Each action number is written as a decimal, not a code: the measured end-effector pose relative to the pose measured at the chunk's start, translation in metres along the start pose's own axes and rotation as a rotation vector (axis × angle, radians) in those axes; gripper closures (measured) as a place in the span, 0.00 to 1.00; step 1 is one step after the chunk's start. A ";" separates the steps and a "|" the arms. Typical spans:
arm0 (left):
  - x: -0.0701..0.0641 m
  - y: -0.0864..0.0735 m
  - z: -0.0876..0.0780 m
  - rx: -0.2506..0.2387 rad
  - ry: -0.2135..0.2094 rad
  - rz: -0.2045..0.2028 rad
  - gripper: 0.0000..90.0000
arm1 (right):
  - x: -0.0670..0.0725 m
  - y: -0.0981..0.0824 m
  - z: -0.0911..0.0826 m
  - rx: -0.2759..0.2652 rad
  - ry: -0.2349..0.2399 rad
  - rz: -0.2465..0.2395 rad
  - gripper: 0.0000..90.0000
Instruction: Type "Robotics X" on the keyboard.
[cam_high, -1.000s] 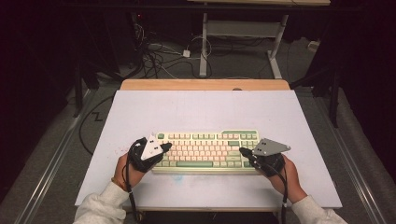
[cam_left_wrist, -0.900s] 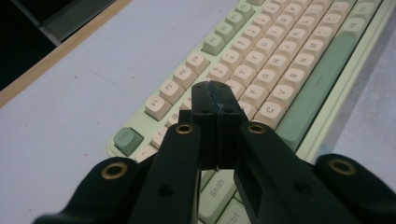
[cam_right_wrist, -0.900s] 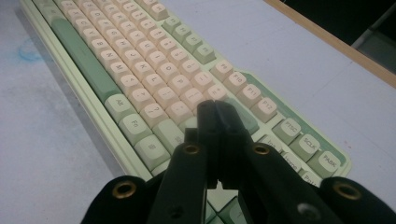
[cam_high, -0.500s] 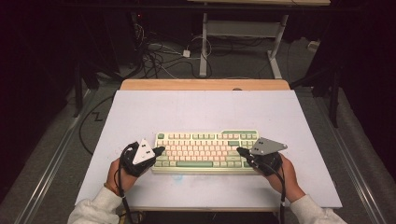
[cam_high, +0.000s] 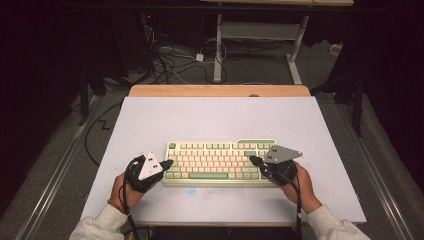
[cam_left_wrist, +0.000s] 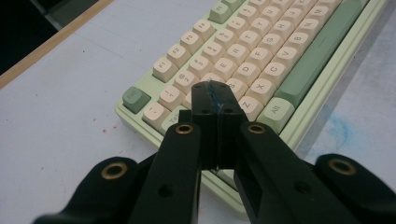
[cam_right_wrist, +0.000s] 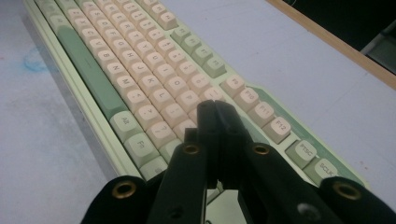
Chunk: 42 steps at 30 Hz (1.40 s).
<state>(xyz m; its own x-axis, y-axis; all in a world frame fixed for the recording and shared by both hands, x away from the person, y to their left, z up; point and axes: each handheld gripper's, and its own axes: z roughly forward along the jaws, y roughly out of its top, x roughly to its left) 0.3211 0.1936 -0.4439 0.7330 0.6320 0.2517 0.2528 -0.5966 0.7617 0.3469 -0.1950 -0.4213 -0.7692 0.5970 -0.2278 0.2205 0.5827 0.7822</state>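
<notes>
- The counter (cam_high: 150, 125) is a pale, flat rectangle with a bare wooden strip along its far edge; faint blue smudges mark it near the front edge, just ahead of the keyboard.
- Around it the room is dark: grey floor, a tangle of cables (cam_high: 170, 55) beyond the far edge, and the white legs of another table frame (cam_high: 218, 50) behind them.
- The keyboard (cam_high: 215, 160) lies flat in the front half of the counter, roughly midway between the left and right edges, its long side parallel to the front edge. It has a pale green case, cream keys and green accent keys, with a long green space bar in the row nearest the front edge.
- The left hand-held gripper (cam_high: 167, 163), held in the person's left hand (cam_high: 120, 187), sits at the keyboard's left end. Its jaws are pressed together with nothing between them, and in the left gripper view (cam_left_wrist: 215, 93) the joined tips are over the cream keys at that end; whether they touch a key I cannot tell.
- The right hand-held gripper (cam_high: 253, 160), in the right hand (cam_high: 297, 182), sits at the keyboard's right end. Its jaws are likewise together and empty, and in the right gripper view (cam_right_wrist: 212, 109) the tips are over the cream keys near that end; contact cannot be told.
</notes>
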 end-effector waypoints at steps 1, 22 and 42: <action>0.000 0.000 0.000 0.002 0.000 0.000 0.97 | 0.000 0.001 0.001 -0.001 0.000 -0.001 1.00; -0.001 -0.001 0.003 0.012 -0.021 0.005 0.97 | 0.001 0.015 0.024 0.014 0.047 -0.013 1.00; -0.001 -0.001 0.005 0.014 -0.033 0.004 0.97 | 0.012 0.028 0.045 0.041 0.070 -0.054 1.00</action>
<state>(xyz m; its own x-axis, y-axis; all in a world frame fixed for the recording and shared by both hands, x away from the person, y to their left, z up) 0.3231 0.1908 -0.4476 0.7543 0.6131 0.2348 0.2586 -0.6062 0.7521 0.3710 -0.1469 -0.4288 -0.8201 0.5252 -0.2271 0.2010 0.6360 0.7451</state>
